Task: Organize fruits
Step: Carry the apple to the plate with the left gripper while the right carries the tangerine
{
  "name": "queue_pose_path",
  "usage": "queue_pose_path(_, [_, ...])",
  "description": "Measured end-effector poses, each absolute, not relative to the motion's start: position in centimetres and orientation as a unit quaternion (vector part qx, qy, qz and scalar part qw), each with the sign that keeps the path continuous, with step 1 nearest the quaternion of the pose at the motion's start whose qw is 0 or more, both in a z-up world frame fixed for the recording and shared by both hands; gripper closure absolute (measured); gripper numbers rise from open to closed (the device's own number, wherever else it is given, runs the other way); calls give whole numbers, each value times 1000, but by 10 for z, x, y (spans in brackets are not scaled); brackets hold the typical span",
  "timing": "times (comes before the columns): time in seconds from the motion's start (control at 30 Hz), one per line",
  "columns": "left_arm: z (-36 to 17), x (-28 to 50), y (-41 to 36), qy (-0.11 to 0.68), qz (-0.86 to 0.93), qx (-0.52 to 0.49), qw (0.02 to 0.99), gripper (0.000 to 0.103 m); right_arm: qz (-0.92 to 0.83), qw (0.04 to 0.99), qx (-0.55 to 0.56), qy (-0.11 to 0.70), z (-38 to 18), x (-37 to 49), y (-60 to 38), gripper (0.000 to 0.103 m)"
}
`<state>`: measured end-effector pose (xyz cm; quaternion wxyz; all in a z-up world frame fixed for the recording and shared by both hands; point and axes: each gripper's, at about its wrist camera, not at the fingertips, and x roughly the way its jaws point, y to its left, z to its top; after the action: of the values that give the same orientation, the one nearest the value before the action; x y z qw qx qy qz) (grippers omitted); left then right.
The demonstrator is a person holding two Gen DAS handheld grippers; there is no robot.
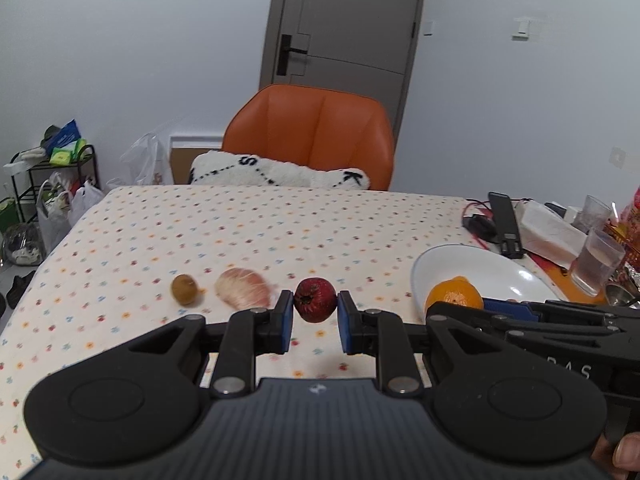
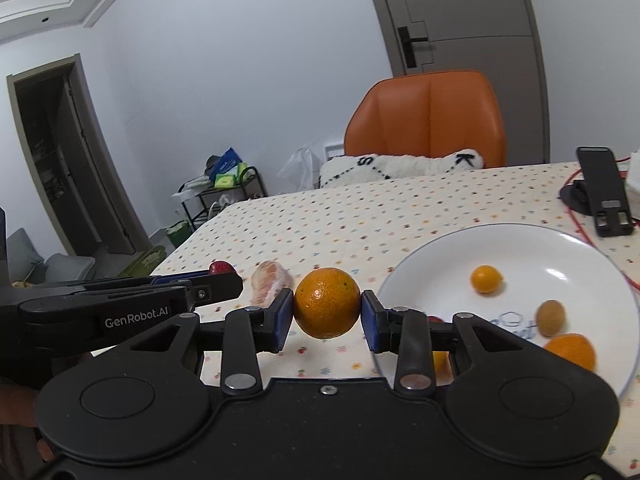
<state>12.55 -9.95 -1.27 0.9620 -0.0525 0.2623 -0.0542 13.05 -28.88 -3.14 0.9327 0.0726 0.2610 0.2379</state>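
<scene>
Dotted tablecloth over table (image 1: 248, 232), orange chair (image 1: 316, 132) and grey door (image 1: 340, 20) behind, white cushion (image 1: 276, 172) on chair seat. Left gripper (image 1: 315, 316) about a third open, blue pads bracketing dark red fruit (image 1: 315, 299); pads look to be touching both sides of it, fruit appears just off the cloth, contact with cloth hard to judge. Just left of that gripper on the cloth: pale pink peeled citrus piece (image 1: 243, 293), then small brown kiwi-like fruit (image 1: 184, 289), both apart from each other. Right gripper (image 2: 327, 318) wider, roughly half open, clamped on orange (image 2: 327, 303) with a pad on each side, orange held above the cloth just left of white plate (image 2: 560, 248). Same orange seen from left wrist at plate's near-left rim. On plate, from right wrist: small yellow-orange round fruit (image 2: 486, 279), brown fruit (image 2: 551, 317), second orange (image 2: 572, 352) at near edge, partly blurred; bits of a red and a yellow fruit behind right gripper's linkage, too hidden to identify. Left gripper body seen side-on from right wrist, red fruit at its tip. Past plate: black folding stand (image 2: 604, 196), red cable (image 2: 580, 224), two clear plastic cups (image 1: 596, 264), white box (image 1: 548, 232).
</scene>
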Motion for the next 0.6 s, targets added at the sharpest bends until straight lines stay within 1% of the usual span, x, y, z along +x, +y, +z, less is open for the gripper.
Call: queue_pose_path(0.6, [-12,136,-154,261,-101,-36,960,82,191,945,94,249,-32,126,-343,68])
